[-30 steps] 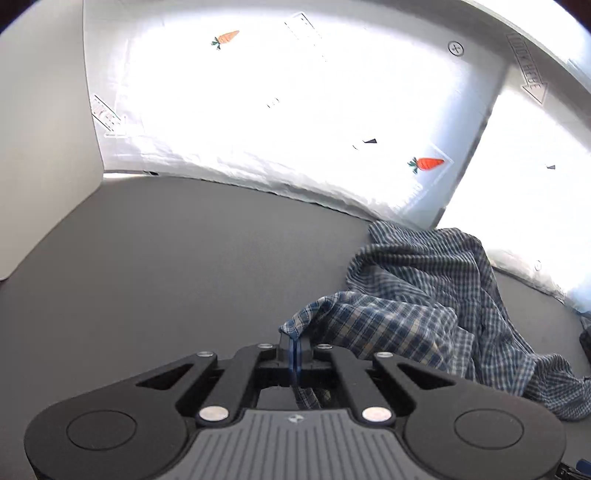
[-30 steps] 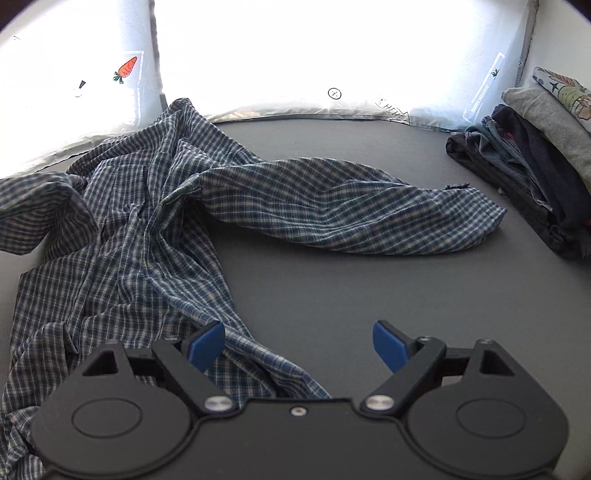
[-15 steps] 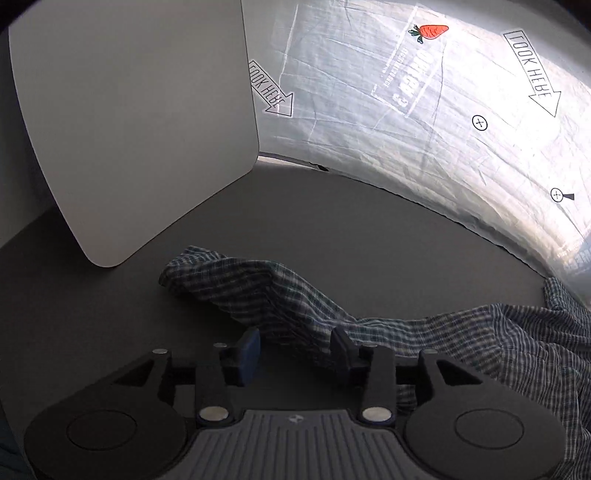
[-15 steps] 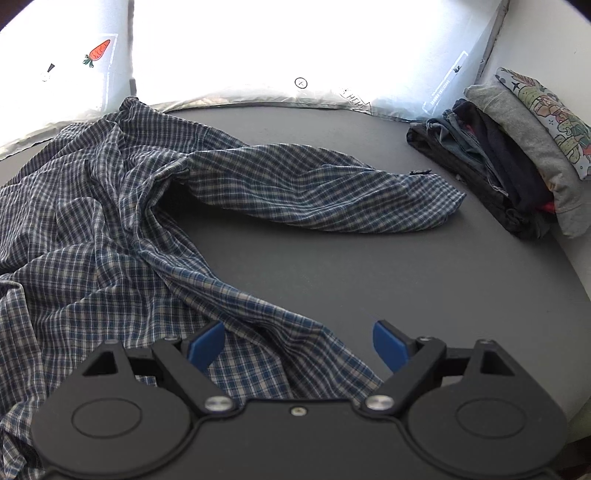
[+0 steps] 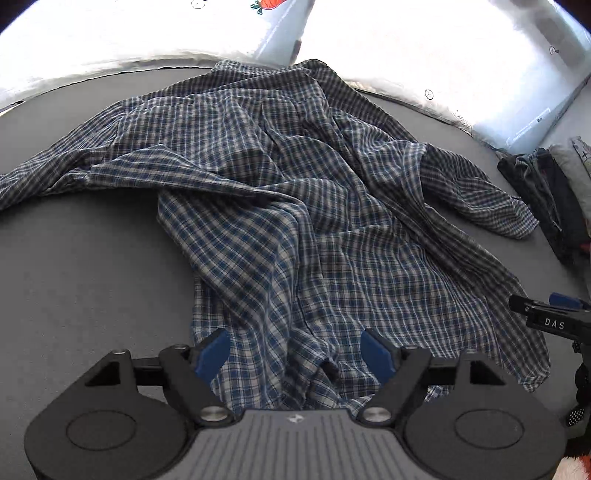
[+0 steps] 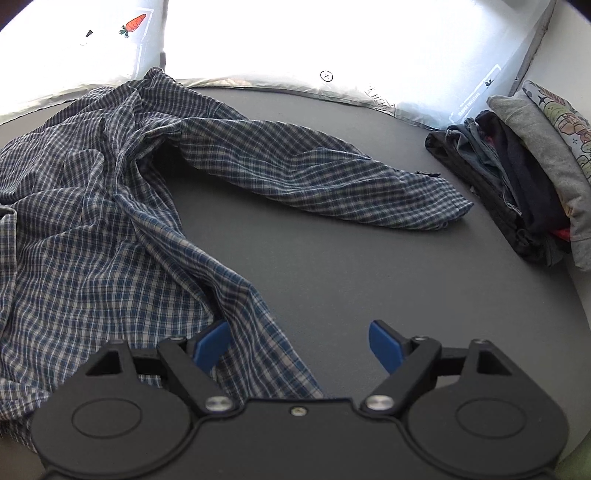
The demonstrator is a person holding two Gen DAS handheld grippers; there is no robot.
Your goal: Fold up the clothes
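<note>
A blue and white checked shirt (image 5: 295, 206) lies rumpled on the grey table (image 5: 74, 266). It also shows in the right wrist view (image 6: 92, 229), with one sleeve (image 6: 325, 177) stretched toward the right. My left gripper (image 5: 297, 354) is open and empty, hovering over the shirt's near hem. My right gripper (image 6: 299, 347) is open and empty at the shirt's near right edge; its left fingertip (image 6: 212, 345) is over the cloth. The right gripper's tip shows at the right edge of the left wrist view (image 5: 546, 317).
A stack of folded clothes (image 6: 524, 177) sits at the table's right edge, also in the left wrist view (image 5: 554, 199). White backlit panels with carrot stickers (image 6: 135, 23) close off the back. Bare grey table (image 6: 351, 280) lies between sleeve and gripper.
My left gripper let go of the shirt's left sleeve, opened wide and swung right to face the shirt body. My right gripper stayed open and shifted slightly.
</note>
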